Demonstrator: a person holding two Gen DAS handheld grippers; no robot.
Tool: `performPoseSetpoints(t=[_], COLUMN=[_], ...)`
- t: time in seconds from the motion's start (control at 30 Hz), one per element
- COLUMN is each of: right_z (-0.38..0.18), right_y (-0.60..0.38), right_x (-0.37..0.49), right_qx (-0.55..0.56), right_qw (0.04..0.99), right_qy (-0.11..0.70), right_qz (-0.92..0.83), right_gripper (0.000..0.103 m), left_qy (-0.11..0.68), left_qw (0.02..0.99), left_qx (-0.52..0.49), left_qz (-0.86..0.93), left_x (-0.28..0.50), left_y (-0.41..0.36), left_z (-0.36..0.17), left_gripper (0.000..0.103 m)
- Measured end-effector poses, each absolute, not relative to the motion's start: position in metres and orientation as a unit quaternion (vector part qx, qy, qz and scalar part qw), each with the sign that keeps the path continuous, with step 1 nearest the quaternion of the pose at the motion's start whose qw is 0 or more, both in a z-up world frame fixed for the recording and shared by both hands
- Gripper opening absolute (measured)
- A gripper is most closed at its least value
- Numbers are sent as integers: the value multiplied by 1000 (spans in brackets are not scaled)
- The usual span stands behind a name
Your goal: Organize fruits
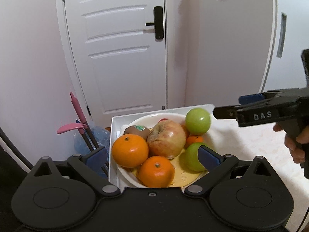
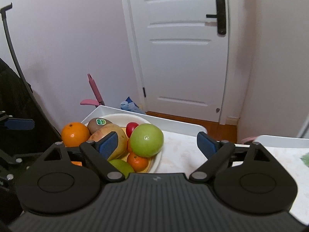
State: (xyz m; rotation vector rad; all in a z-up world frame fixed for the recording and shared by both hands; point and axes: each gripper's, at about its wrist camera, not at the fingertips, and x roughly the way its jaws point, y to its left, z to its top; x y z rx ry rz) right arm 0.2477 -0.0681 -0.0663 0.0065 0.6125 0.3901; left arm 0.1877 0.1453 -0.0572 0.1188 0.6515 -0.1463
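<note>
A white bowl [image 1: 170, 116] on a white tray [image 1: 114, 145] holds two oranges [image 1: 129, 150], a kiwi [image 1: 136, 130], a large pale apple [image 1: 166, 139], a small tangerine [image 1: 194, 140] and two green apples [image 1: 198, 120]. My left gripper [image 1: 152, 157] is open over the bowl's near side, empty. My right gripper [image 2: 161, 145] is open and empty; the upper green apple [image 2: 146, 140] lies between its fingers, apart from the pads. The bowl [image 2: 156, 160] also shows there, with a small red fruit [image 2: 131, 127]. The right gripper also shows in the left wrist view [image 1: 227, 108].
The tray sits at the left end of a pale marbled table [image 1: 251, 145]. A second white tray [image 2: 283, 141] stands at the right. Beyond the table are a white door [image 1: 119, 48], pink-handled tools [image 1: 77, 116] and a blue bag [image 1: 96, 135].
</note>
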Motion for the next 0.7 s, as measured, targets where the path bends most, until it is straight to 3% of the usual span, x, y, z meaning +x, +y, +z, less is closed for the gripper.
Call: performPoseSetpoints(t=[0.37,0.7], right_z=[4,29], right_y=[-132,-197], right_x=[168,94], right_qx=[21,39], right_qw=[943,943], right_qy=[305,325], right_qz=[132,68], right_gripper=[103,103], left_qy=[293,264], left_qw=[954,964], left_qx=[52,42], left_qz=[-24,8], left_x=[132,75], left_y=[104,50], left_z=[1,35], left_gripper=[102,102])
